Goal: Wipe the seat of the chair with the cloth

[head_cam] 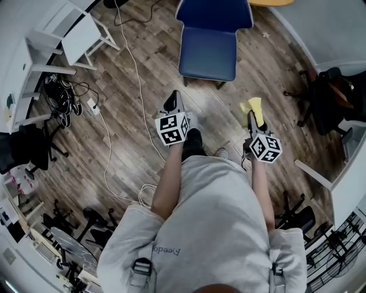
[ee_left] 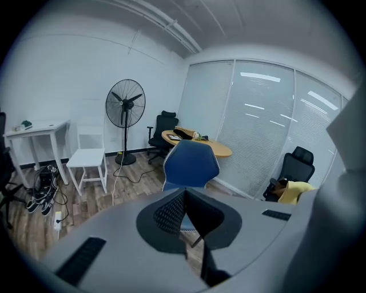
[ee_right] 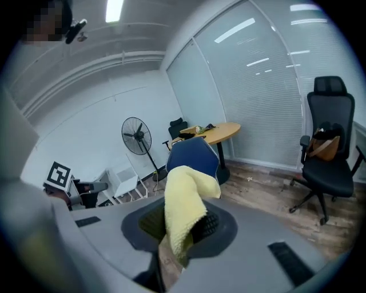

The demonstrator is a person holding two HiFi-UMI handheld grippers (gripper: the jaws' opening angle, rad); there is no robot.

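1. Approach step, by the look of it: no wiping started, just standing on the wood floor (head_cam: 137, 97) a bit short of the chair (ee_left: 191, 165).
2. Right tongs (head_cam: 251, 118): clamped on the yellow cloth (ee_right: 183, 206), pinched low down, with the loose end flopping up and over the tips.
3. Left tongs (ee_left: 184, 200): closed tip to tip with nothing in between, held out beside the right ones at about the same level.
4. Blue seat (head_cam: 208, 54): bare, straight ahead, well apart from both tongs, with the backrest (head_cam: 214, 12) on the far side.
5. Next up, probably: step in closer, lower the right tongs to the seat, and lay the loose part of the cloth flat on the padding.
6. Worth watching: a small pinch on a floppy cloth, so better to press lightly and drag across than to scrub hard and risk tugging it free.
7. Left tongs maybe handy for steadying the backrest, otherwise best kept clear.
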